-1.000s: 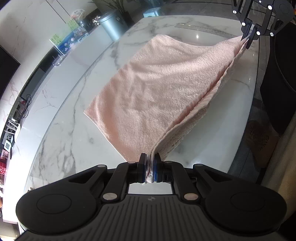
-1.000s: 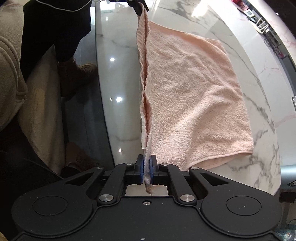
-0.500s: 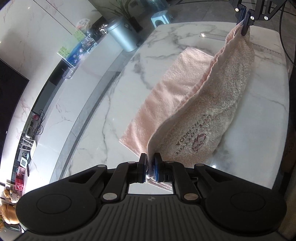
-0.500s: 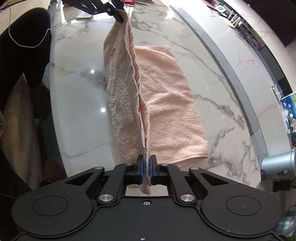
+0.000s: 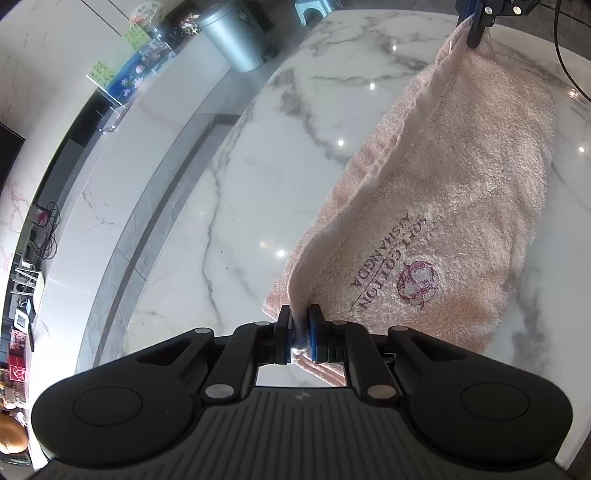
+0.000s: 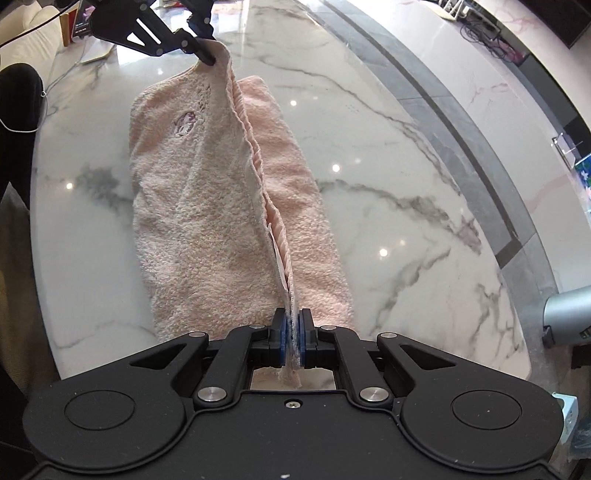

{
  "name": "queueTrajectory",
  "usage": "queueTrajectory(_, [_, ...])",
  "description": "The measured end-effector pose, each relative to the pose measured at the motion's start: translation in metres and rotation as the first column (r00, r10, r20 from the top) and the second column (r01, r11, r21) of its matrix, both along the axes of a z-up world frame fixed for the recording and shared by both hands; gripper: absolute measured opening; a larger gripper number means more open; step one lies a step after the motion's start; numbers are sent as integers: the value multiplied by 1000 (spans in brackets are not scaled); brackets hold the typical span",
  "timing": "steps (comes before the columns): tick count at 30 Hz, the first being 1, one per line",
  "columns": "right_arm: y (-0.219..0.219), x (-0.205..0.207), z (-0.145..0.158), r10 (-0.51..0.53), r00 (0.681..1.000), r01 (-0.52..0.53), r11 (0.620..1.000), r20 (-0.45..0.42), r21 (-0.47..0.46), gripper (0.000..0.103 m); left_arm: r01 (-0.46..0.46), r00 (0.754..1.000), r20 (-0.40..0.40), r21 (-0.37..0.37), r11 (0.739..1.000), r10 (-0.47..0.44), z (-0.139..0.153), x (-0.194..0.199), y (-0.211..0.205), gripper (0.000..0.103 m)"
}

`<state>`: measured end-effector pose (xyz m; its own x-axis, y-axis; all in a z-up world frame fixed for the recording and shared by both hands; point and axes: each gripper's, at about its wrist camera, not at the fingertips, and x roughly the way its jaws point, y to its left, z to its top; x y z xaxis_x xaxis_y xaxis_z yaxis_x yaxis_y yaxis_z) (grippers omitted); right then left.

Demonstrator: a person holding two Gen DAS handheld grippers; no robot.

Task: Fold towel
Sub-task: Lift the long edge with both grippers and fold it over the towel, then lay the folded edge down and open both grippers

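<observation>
Two black two-finger grippers are seen, each clamped on one end of the raised edge of a pale pink terry towel [image 5: 461, 192]. The left gripper [image 5: 299, 332] is closed on the near corner of that edge, with cloth pinched between its blue pads [image 5: 316, 332]. The right gripper [image 6: 291, 338] is likewise closed on the opposite corner, a tuft of towel being seen behind its fingers. In the left wrist view the right gripper [image 5: 474, 29] is seen at the far end of the edge; in the right wrist view the left gripper [image 6: 205, 51] is seen holding the far corner.

The towel is spread lengthwise on a white marble table with grey veining [image 5: 236, 192], its held edge lifted above the surface so the cloth forms a ridge between the grippers. One flap is draped down on the side with an embroidered maroon logo and lettering [image 5: 402, 273]; the other flap lies flat on the table [image 6: 303, 192]. The lower layers are resting on the marble.

A grey metal cylindrical bin [image 5: 231, 35] is seen beyond the table edge. A dark grey floor strip [image 6: 476, 122] is seen beside the table.
</observation>
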<state>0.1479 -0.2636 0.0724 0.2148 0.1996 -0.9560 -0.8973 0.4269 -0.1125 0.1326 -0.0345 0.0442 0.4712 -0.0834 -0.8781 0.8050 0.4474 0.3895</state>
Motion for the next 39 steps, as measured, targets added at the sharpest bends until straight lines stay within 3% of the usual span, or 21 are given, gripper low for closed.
queueTrajectory(10, [-1, 48, -53, -24, 995, 23, 1000, -99, -8, 5, -18, 995, -94, 5, 1000, 18, -46, 46, 2, 12])
queueTrajectory(19, [-10, 58, -72, -85, 988, 87, 996, -132, 7, 7, -83, 989, -122, -43, 996, 78, -50, 61, 10, 23])
queueTrajectory(21, [-12, 58, -70, -103, 986, 105, 994, -131, 7, 14, -98, 989, -113, -51, 994, 91, -49, 60, 12, 30])
queueTrajectory(23, [-14, 57, -70, -148, 985, 147, 989, -94, -15, 46, -116, 990, -86, -52, 992, 111, -49, 58, 14, 40])
queueTrajectory(24, [-15, 55, -69, -166, 984, 164, 986, -68, -24, 52, -126, 990, -73, -52, 991, 122, -48, 58, 15, 48])
queueTrajectory(27, [-18, 51, -64, -216, 976, 215, 976, -35, -22, 55, -164, 986, -29, -58, 985, 162, -44, 54, 18, 55])
queueTrajectory(33, [-29, 33, -41, -346, 938, 346, 938, 12, -15, 55, -304, 952, -11, -143, 942, 306, -15, 34, 33, 58])
queueTrajectory(39, [-32, 1, -9, -459, 888, 459, 883, -24, 99, 60, -432, 897, -11, -235, 871, 442, 17, 10, 45, 58])
